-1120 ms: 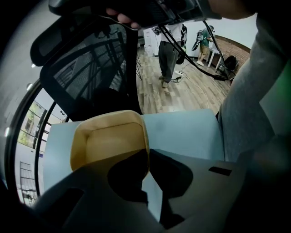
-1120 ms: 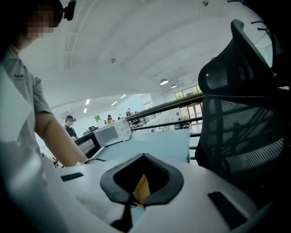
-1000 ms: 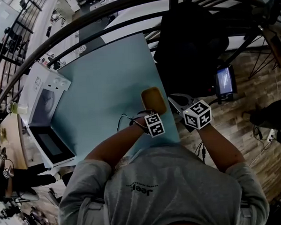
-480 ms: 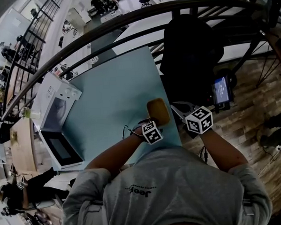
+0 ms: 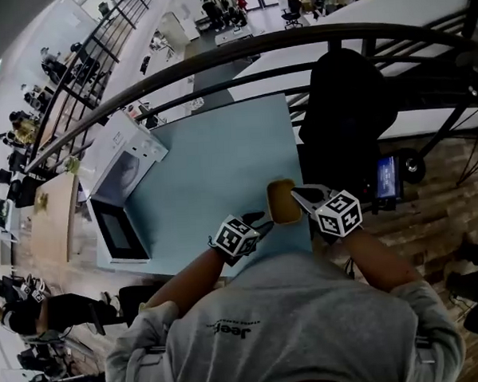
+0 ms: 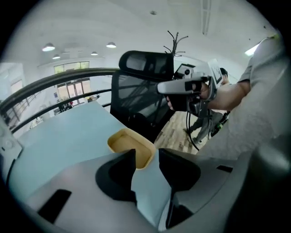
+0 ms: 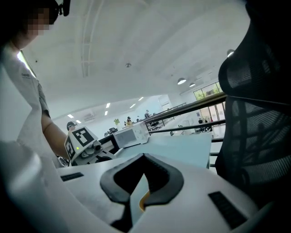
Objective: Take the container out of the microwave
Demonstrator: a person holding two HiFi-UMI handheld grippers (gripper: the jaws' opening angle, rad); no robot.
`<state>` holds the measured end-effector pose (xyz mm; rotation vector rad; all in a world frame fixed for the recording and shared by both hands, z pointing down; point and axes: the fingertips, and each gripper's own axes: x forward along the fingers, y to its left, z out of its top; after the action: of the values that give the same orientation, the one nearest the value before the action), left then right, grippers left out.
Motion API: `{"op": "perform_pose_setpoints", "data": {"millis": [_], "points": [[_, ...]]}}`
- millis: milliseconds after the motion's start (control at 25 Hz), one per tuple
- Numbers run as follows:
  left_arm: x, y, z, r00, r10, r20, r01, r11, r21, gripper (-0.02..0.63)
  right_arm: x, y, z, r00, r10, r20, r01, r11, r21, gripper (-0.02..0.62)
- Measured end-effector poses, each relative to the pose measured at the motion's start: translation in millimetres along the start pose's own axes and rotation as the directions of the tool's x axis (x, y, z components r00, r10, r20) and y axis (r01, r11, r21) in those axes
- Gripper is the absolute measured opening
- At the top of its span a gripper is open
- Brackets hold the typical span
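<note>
The yellow container [image 5: 283,201] sits open side up at the near right corner of the pale blue tabletop [image 5: 206,164], out of the white microwave [image 5: 124,156] and well apart from it; the microwave stands at the tabletop's left edge with its door [image 5: 118,229] hanging open toward the person. The container's long axis runs from the person toward the far edge. The left tongs [image 6: 146,157] are held just short of its near end, jaws parted, with only bare tabletop between them. The right tongs [image 7: 144,157] come in beside its right edge; their tips meet with nothing seen pinched, and a sliver of yellow rim shows through the gap lower down. A black mesh chair [image 5: 345,113] stands just past the tabletop's right side, close behind the right tongs; a small lit screen [image 5: 385,178] is mounted near it over the wooden floor [image 5: 448,207]; a dark curved railing [image 5: 216,56] sweeps beyond the far edge.
</note>
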<state>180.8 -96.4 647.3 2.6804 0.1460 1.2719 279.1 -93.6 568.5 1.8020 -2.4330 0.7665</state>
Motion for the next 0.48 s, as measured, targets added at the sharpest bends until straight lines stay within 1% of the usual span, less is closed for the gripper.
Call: {"op": "perform_pose_setpoints", "data": {"millis": [120,200,320,480], "points": [[-27,1,8,0.995,0.026,0.098,-0.015,0.994,-0.108,0.149,12,8,9,0.999,0.049,-0.002,-0.049,0.999,-0.024,0.018],[-45,3,9,0.986,0.046,0.161,-0.018,0.985,-0.174,0.129,20,17,13,0.997,0.081,-0.007,-0.081,0.996,-0.036,0.018],[-73,8,5,0.966,0.098,0.241,-0.035,0.967,-0.254,0.095,31,34,15,0.991,0.132,-0.022,-0.133,0.99,-0.055,0.018],[-112,15,-8,0.933,0.181,0.311,-0.076,0.944,-0.32,0.067,48,54,16,0.981,0.186,-0.045,-0.189,0.98,-0.066,0.018]]}}
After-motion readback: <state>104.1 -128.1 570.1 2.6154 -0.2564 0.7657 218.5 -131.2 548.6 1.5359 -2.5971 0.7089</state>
